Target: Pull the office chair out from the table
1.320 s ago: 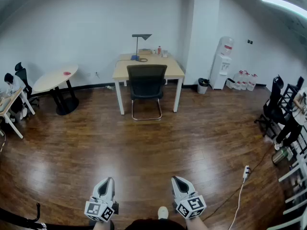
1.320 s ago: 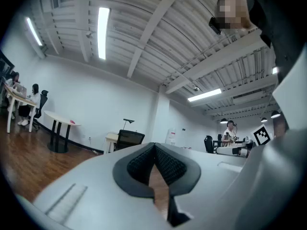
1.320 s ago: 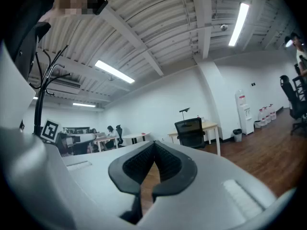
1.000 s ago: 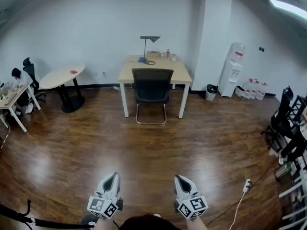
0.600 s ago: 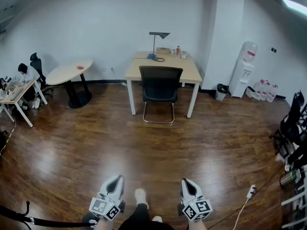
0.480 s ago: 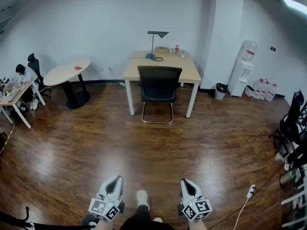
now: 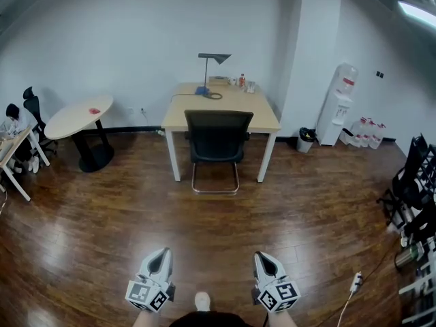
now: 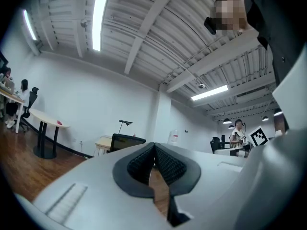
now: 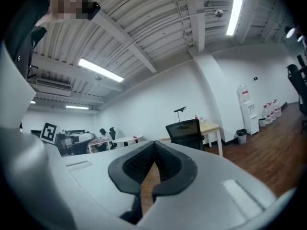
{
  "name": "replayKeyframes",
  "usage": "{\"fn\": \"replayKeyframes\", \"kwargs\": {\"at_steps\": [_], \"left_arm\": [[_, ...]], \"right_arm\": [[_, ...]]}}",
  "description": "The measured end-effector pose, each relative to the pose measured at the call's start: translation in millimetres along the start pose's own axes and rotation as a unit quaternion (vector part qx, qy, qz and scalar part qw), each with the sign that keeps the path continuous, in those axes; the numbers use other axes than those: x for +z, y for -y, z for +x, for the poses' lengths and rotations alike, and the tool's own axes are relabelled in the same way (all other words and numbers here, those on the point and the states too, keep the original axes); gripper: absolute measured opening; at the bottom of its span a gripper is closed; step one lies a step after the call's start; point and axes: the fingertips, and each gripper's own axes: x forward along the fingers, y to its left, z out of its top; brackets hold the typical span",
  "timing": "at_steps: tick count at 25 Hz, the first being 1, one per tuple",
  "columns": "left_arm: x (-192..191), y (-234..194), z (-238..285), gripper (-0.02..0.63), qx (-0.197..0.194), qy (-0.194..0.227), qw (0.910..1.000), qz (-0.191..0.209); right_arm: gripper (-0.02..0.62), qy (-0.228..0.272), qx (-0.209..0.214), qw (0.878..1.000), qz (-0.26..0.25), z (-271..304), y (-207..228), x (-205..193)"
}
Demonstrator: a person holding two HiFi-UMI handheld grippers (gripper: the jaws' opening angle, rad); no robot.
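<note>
A black office chair (image 7: 218,138) with a metal sled base is tucked against the near side of a light wooden table (image 7: 267,120) by the far wall. The chair (image 8: 125,142) shows small in the left gripper view, and the chair (image 9: 184,131) shows again in the right gripper view. My left gripper (image 7: 161,252) and right gripper (image 7: 261,255) hang side by side at the bottom of the head view, far from the chair, over bare floor. Both are shut with nothing between their pads, left gripper (image 8: 154,149) and right gripper (image 9: 154,146) alike.
On the table stand a black desk lamp (image 7: 208,70) and small bottles. A round table (image 7: 73,115) sits at left, beyond it a seated person (image 7: 12,118) at a desk. A water dispenser (image 7: 338,104), a bin (image 7: 306,139) and black chairs (image 7: 409,186) line the right. A cable (image 7: 352,285) lies on the wood floor.
The view has closed in on the table and chair, which now look larger and nearer. Both grippers stay shut in the same places at the bottom of the view.
</note>
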Motion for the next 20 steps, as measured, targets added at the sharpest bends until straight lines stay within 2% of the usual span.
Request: {"fn": "replayKeyframes", "kwargs": {"at_steps": [7,13,20], "left_arm": [[12.2,-39.8,48.3,0.002,-0.006,0.013,0.9998,-0.009],[-1.3,-67.1,71.9,0.002,0.002,-0.008,0.9999,-0.006],[-13.9,-84.5,124.7,0.002,0.004,-0.021,0.9998,0.000]], "right_arm": [[0.014,-0.005,0.008,1.000,-0.013,72.5,5.9,9.4],[0.014,-0.017,0.018,1.000,-0.007,110.8,7.1,-1.6],[0.014,-0.025,0.009,1.000,0.001,158.0,50.4,-5.4]]}}
